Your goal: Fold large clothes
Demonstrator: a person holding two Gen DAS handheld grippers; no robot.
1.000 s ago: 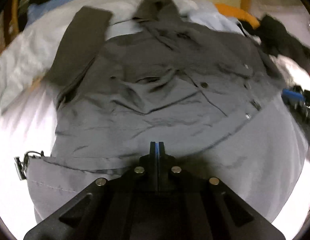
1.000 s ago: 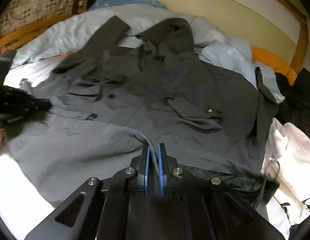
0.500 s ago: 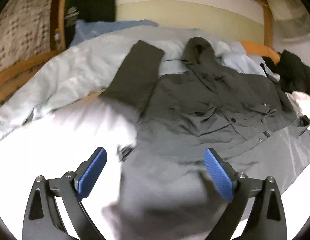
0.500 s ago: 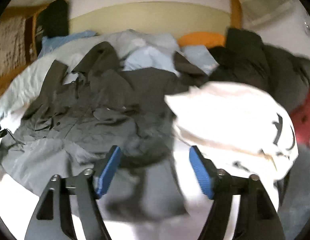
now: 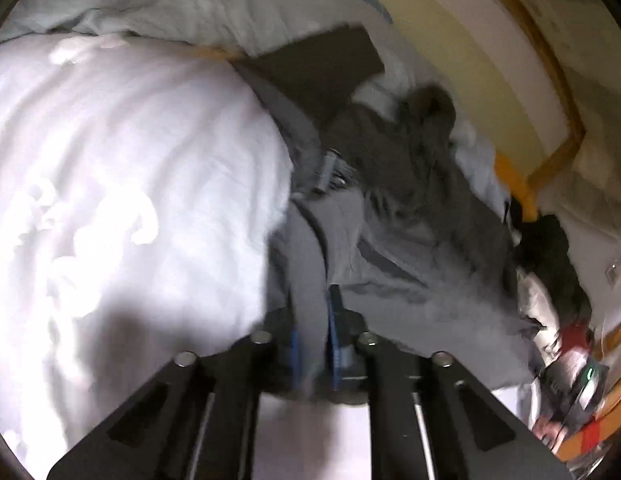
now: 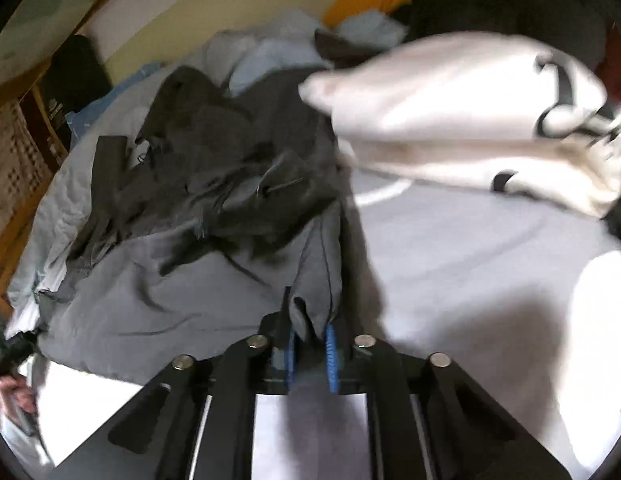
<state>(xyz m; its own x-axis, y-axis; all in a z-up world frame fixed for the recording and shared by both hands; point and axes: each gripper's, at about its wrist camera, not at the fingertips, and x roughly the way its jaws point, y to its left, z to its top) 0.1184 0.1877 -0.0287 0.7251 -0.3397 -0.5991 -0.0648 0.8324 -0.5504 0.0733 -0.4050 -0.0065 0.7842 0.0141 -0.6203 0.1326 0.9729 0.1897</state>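
A large grey coat (image 5: pixel 410 220) lies spread on the bed, its collar toward the headboard and one dark sleeve (image 5: pixel 322 68) stretched out. My left gripper (image 5: pixel 310 312) is at the coat's lower left corner; its jaws are closing, with grey hem fabric pinched between the blue pads. In the right wrist view the coat (image 6: pixel 230 200) runs up and to the left. My right gripper (image 6: pixel 308 328) is at the lower right corner, jaws closing, with a bunched fold of hem between its pads.
A white duvet (image 5: pixel 130 200) covers the bed. A white printed sweatshirt (image 6: pixel 450 112) lies just right of the coat, with dark clothes (image 6: pixel 490 4) and an orange pillow (image 6: pixel 366 0) behind it. The wooden bed frame (image 5: pixel 550 160) borders the far side.
Both grippers went from shut over the coat's middle to wide open, swung outward to the hem corners while rolling, and have closed on the fabric there.
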